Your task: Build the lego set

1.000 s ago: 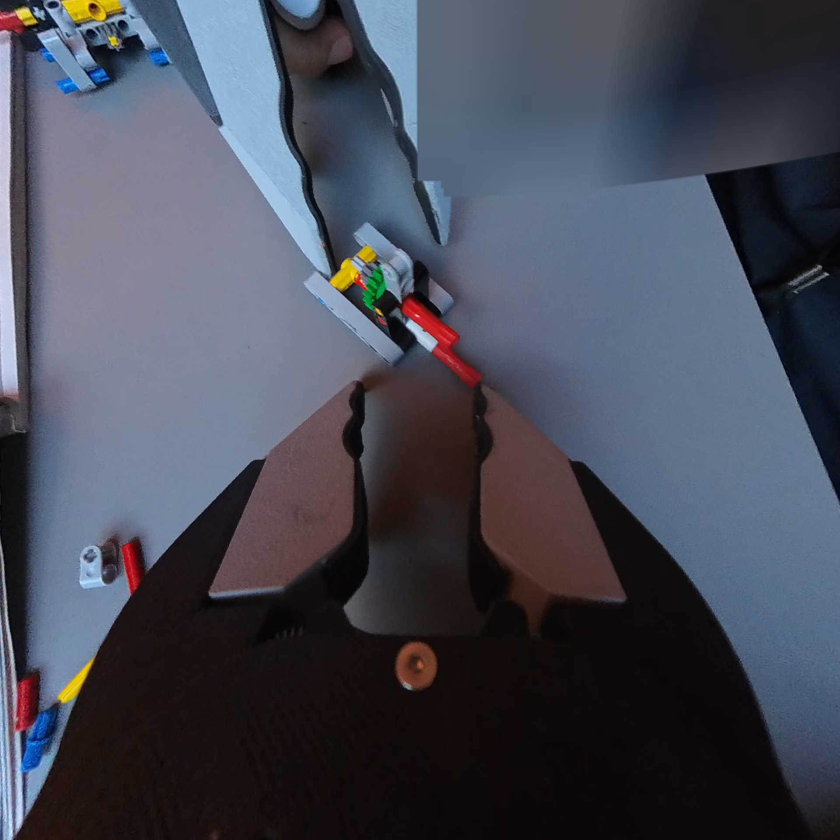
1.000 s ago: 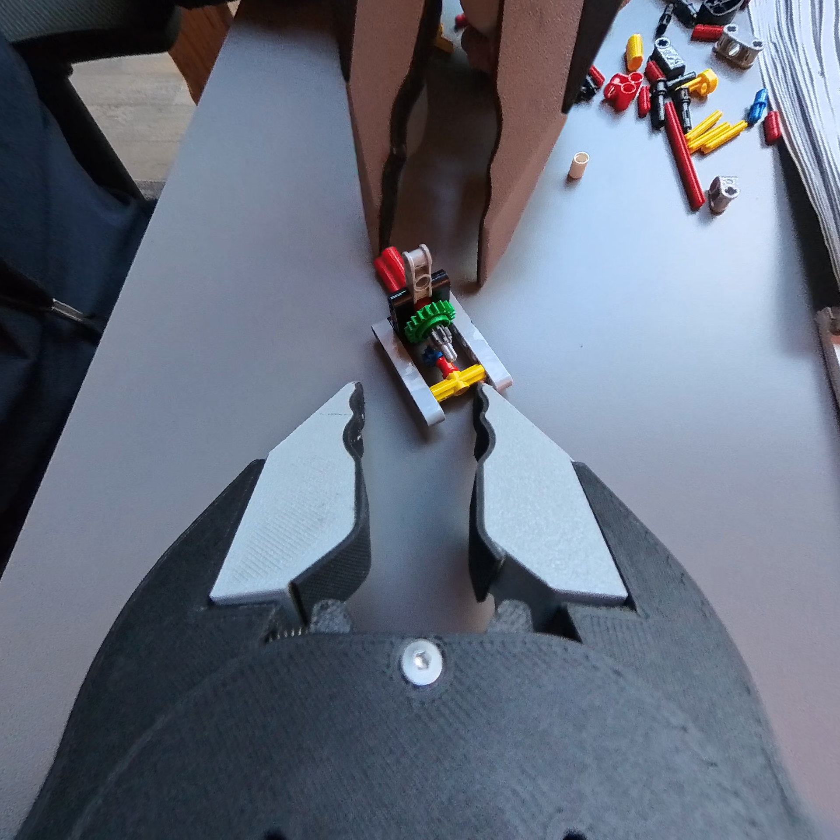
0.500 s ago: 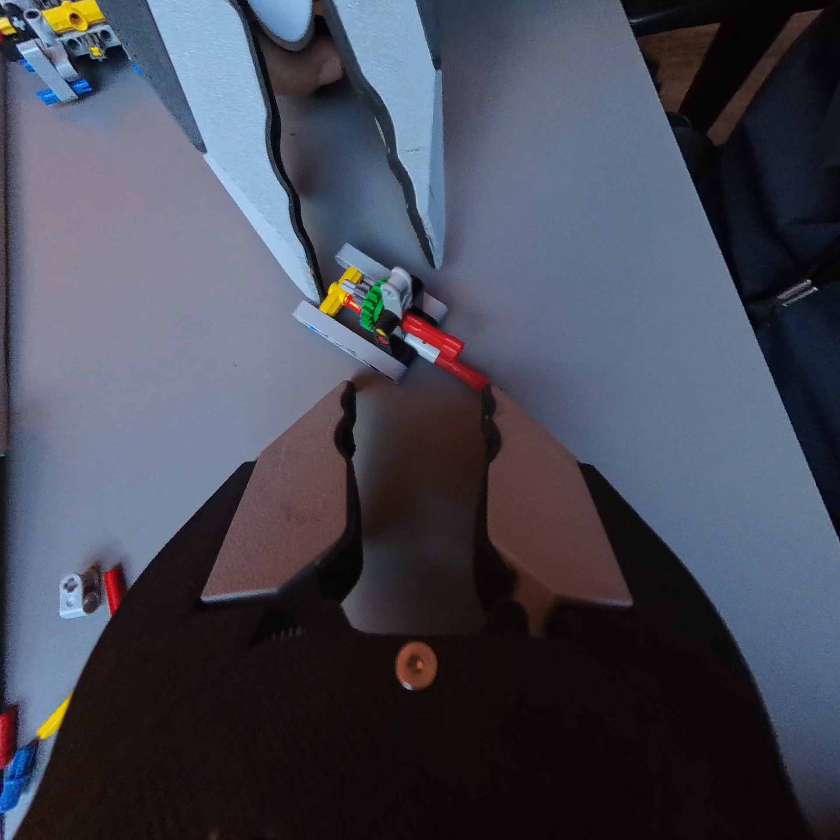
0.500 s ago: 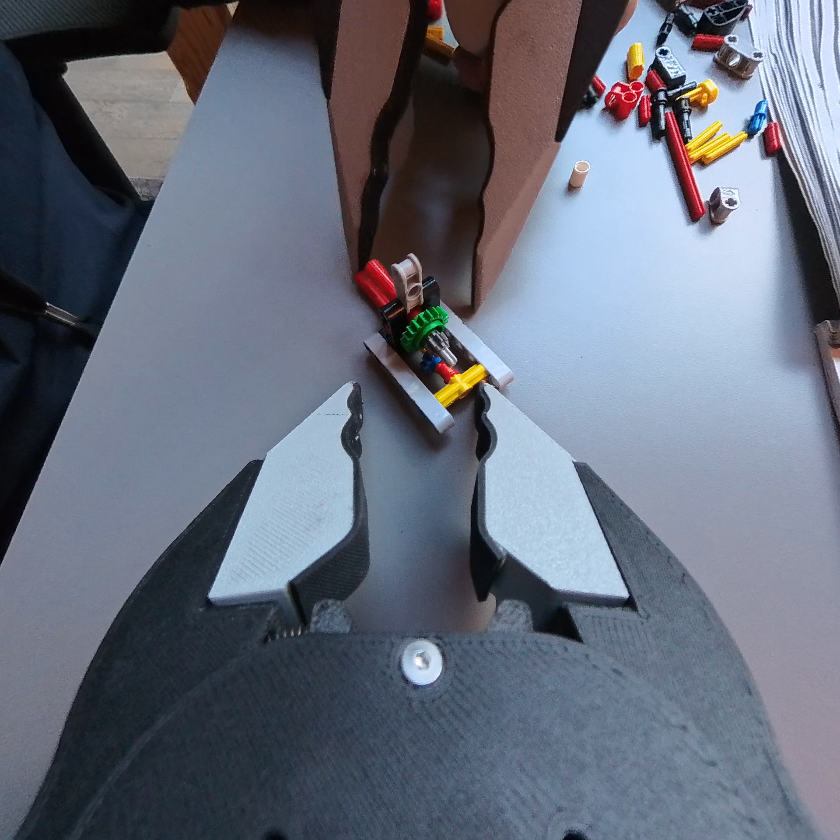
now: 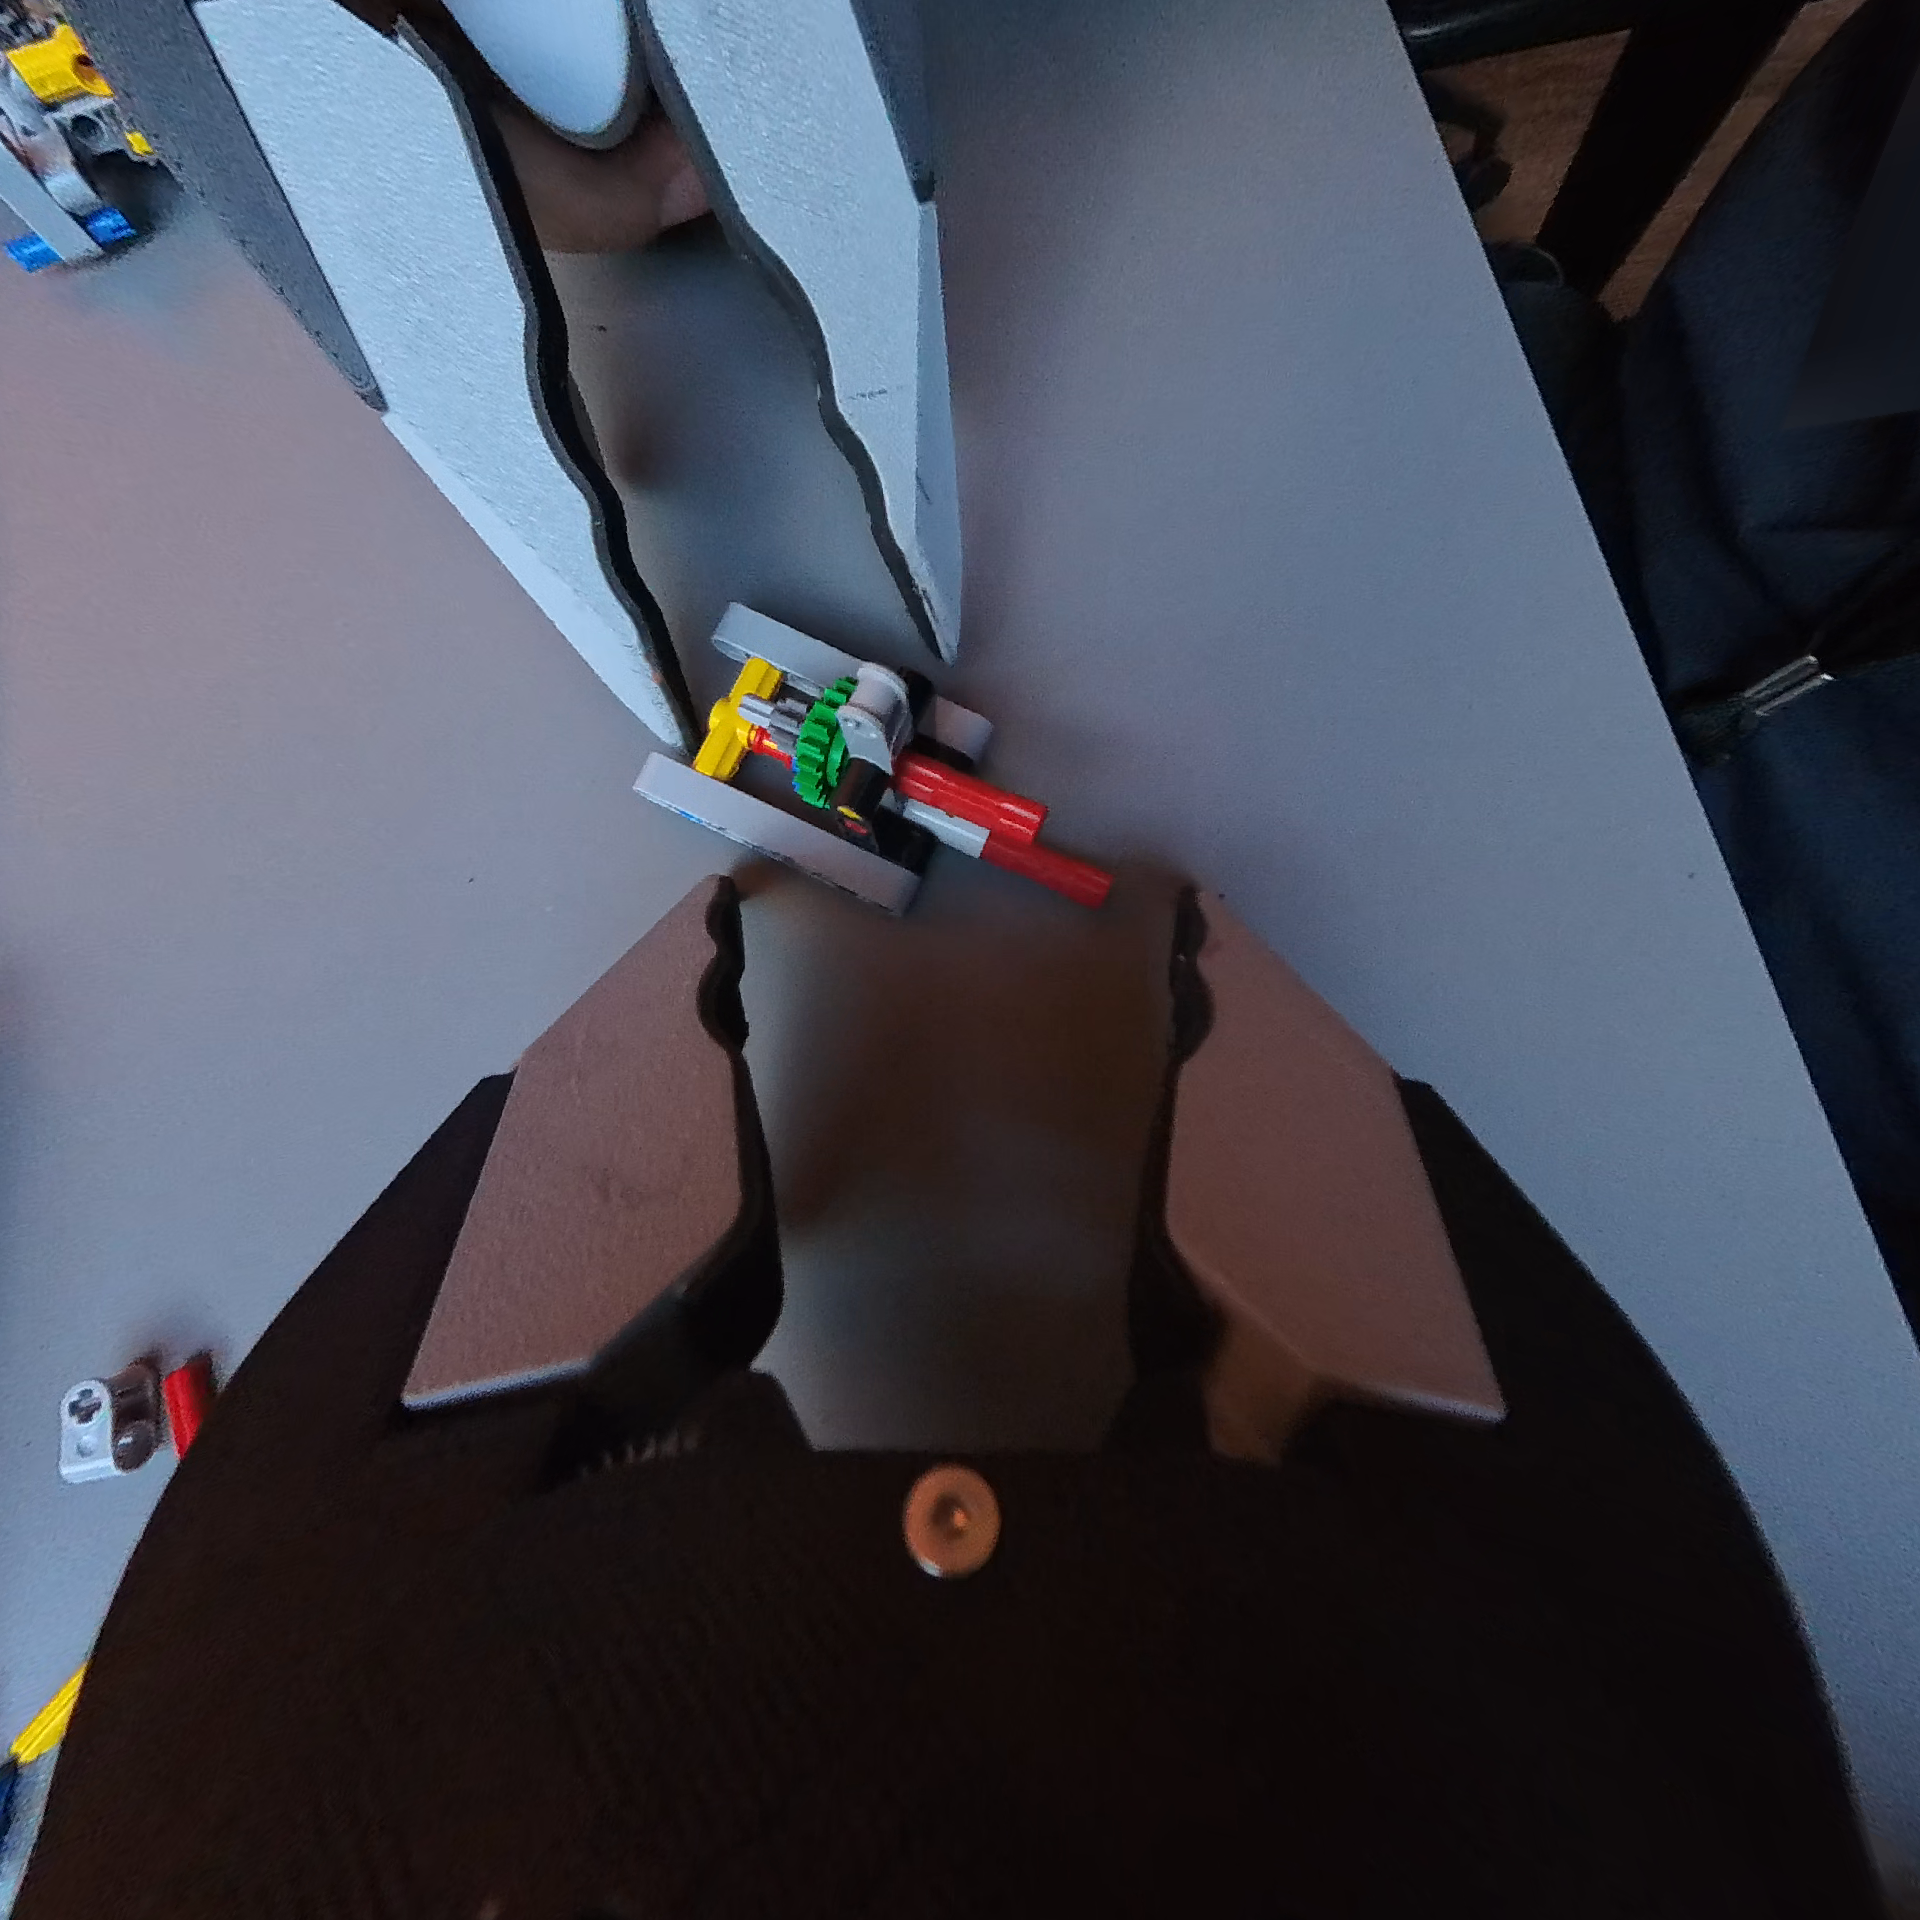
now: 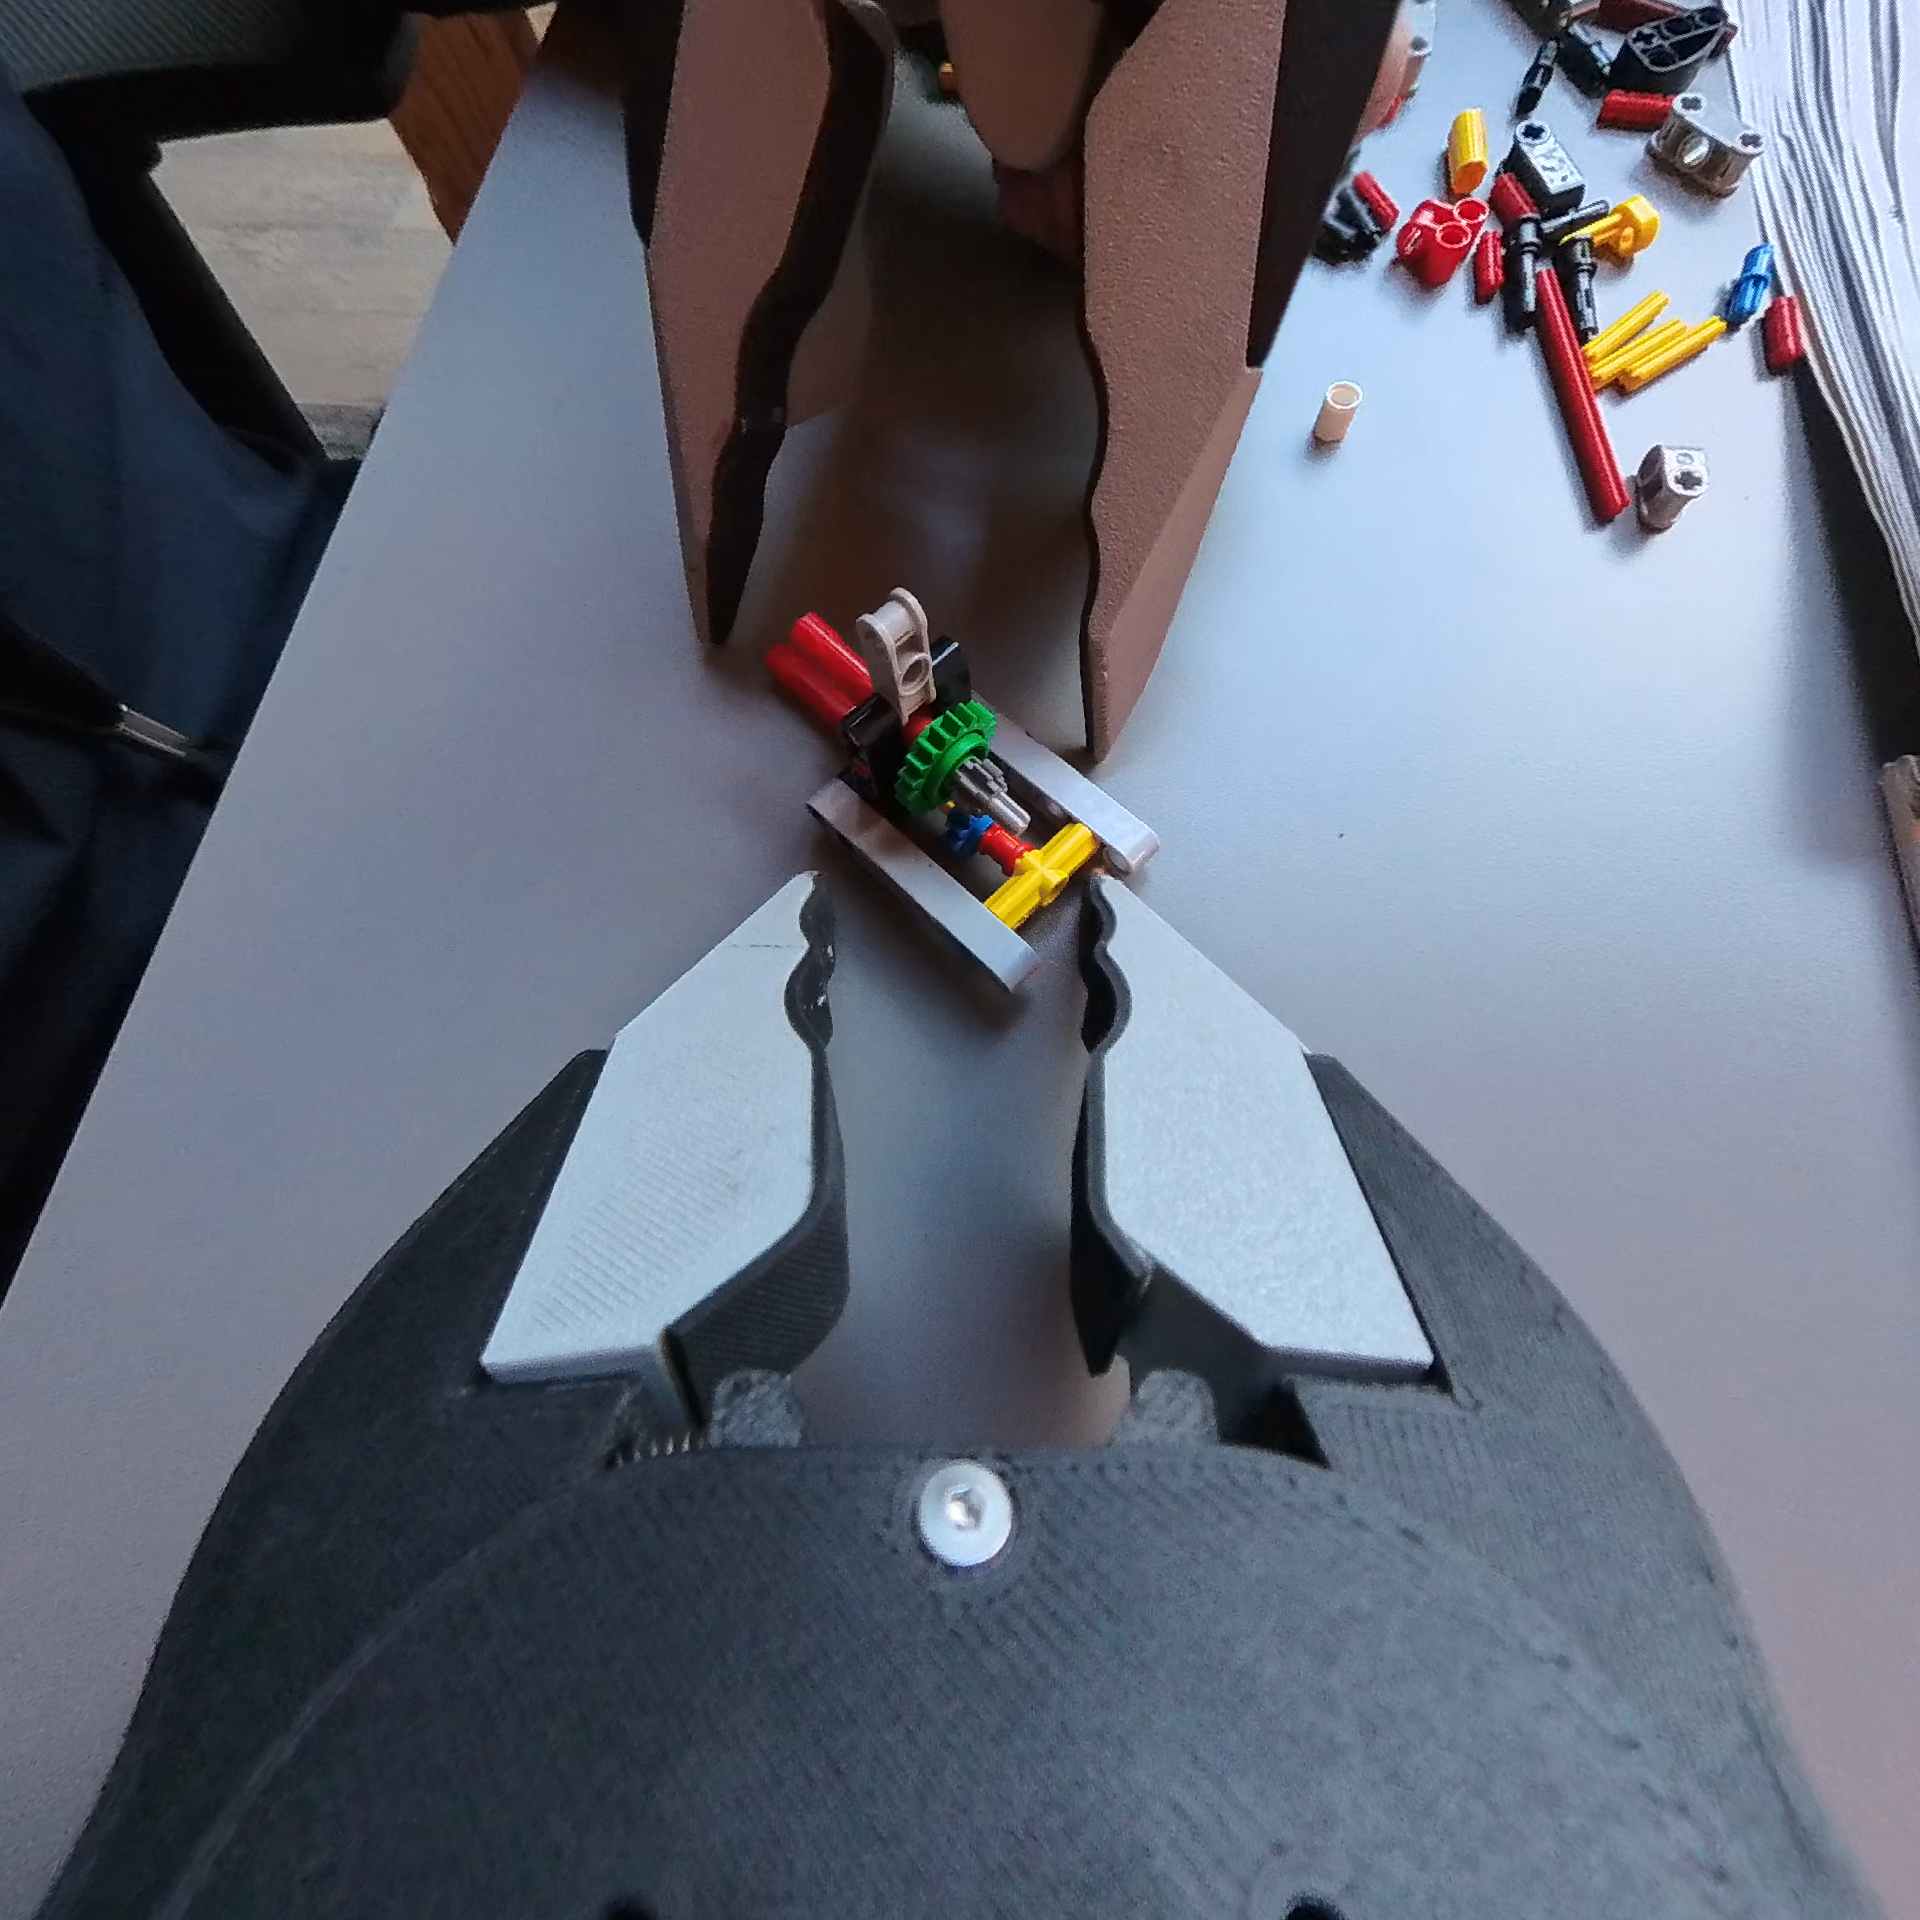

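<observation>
A small brick assembly [image 5: 821, 769] lies on the grey table [image 5: 312, 727] between my two grippers: two grey beams, a green gear, a yellow cross piece and red axles. My left gripper [image 5: 954, 899], with brown fingers, is wide open and empty, and the red axle end lies just ahead of its tips. In the right wrist view the assembly [image 6: 956, 800] has its yellow end at my right gripper [image 6: 953, 904], with grey fingers. That gripper is open. One grey fingertip [image 5: 665, 707] touches the yellow end and the other stands clear. The left gripper [image 6: 909, 686] straddles the red end without pressing.
Loose red, yellow, black and blue pieces [image 6: 1558, 270] and a beige bush [image 6: 1337, 410] lie at the far right beside striped cloth [image 6: 1839, 208]. A grey connector with a red piece [image 5: 104, 1423] lies at the left. The table edge [image 5: 1558, 520] runs by a dark-clothed person. One gripper's finger ends stand about 4 cm off the other's.
My left gripper's jaws have opened much wider and it has moved a little nearer to the assembly. The right gripper's jaws have kept about the same opening at the yellow end.
</observation>
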A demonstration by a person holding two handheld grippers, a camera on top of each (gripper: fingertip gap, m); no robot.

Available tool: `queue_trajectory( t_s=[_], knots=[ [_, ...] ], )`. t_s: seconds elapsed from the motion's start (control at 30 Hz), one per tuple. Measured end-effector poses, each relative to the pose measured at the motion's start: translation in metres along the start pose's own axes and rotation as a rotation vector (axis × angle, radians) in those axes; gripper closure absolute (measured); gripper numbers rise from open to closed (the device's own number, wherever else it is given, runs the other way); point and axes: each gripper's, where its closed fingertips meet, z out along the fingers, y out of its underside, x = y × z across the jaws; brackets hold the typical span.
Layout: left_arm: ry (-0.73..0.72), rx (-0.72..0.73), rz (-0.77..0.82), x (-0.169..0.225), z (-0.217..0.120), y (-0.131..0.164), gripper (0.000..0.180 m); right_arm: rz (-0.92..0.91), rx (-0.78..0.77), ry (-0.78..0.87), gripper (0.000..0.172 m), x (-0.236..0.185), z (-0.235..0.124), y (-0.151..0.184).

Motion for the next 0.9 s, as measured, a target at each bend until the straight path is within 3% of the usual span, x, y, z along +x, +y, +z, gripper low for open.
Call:
queue_trajectory(
  t_s=[0.13,0.37,0.6,0.73,0.9],
  knots=[
    [-0.046,0.005,-0.042,-0.011,0.002,-0.002,0.108,-0.003,0.0,-0.001,0.125,-0.001,0.0,0.0],
    [-0.082,0.002,-0.058,-0.018,0.006,-0.006,0.097,-0.015,-0.005,0.027,0.108,0.0,0.009,-0.007],
    [-0.167,0.008,-0.185,-0.031,0.007,-0.009,0.096,0.003,-0.011,0.216,0.091,0.027,0.002,-0.007],
    [-0.195,0.016,-0.128,-0.031,-0.003,-0.007,0.092,0.127,0.067,0.313,0.089,0.035,-0.018,-0.013],
    [-0.184,0.023,-0.04,-0.039,-0.005,-0.003,0.086,0.231,0.056,0.369,0.088,0.015,-0.01,-0.008]
  ],
)
